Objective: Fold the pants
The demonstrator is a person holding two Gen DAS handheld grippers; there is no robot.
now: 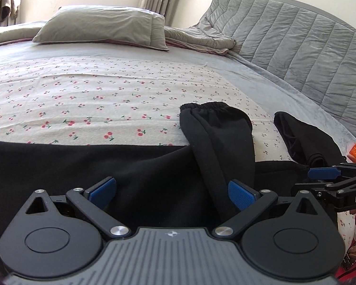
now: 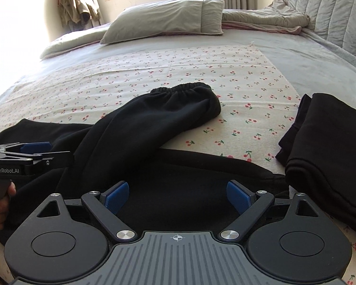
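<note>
The black fleece pants (image 2: 154, 128) lie spread across the near edge of the bed, on a cream sheet printed with small red cherries (image 2: 168, 71). One leg, ending in a gathered elastic cuff (image 2: 185, 87), is thrown up and away from the right claw (image 2: 178, 196), while the broad body of the garment runs straight under and ahead of both claws.

The right claw hangs over the dark cloth with its blue-padded fingers (image 2: 117, 194) spread wide; nothing sits between them. The left claw (image 1: 172, 193) is likewise spread wide above the fabric, with the base of the thrown-over leg running past its right-hand finger (image 1: 241, 194); whether that pad touches the cloth cannot be told.

Right of the right claw lies a folded stack of black garments (image 2: 330, 156). Far beyond both claws sit a grey pillow (image 2: 168, 16) and a rumpled grey quilt (image 2: 261, 17).
</note>
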